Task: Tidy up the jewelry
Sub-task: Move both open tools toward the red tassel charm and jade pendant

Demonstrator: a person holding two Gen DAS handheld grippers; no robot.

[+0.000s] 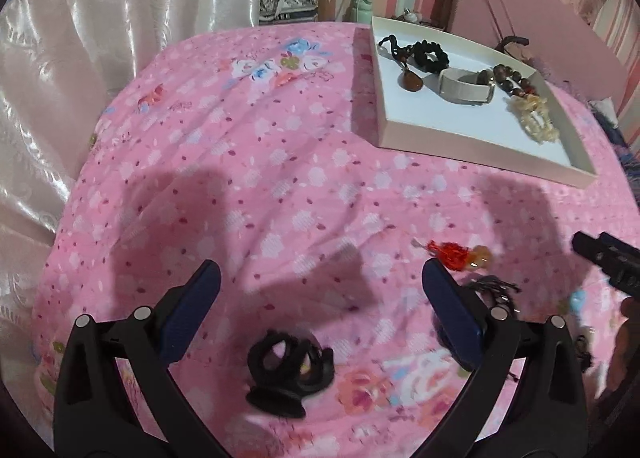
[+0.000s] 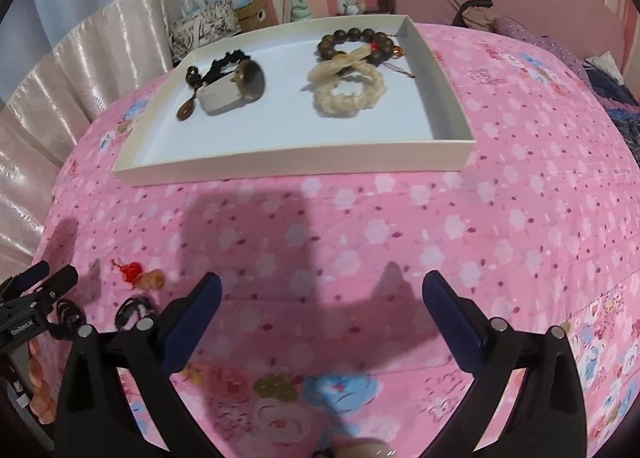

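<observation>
Jewelry loose: black hair clip (image 1: 290, 368) on pink bedspread (image 1: 240, 178), between the left gripper (image 1: 320, 298) fingers, not touched; red tassel charm (image 1: 456, 254) and dark cord piece (image 1: 494, 286) just beside right finger.
Tray (image 2: 280, 168): white, on bedspread, holds jewelry.
Tray left: black scrunchie (image 1: 430, 54), brown pendant (image 2: 186, 112), white cuff (image 2: 220, 100).
Tray right: dark bead bracelet (image 2: 352, 36), cream scrunchie (image 2: 348, 94).
Left gripper: spread wide.
Right gripper (image 2: 320, 298): spread wide, empty, over bare bedspread.
</observation>
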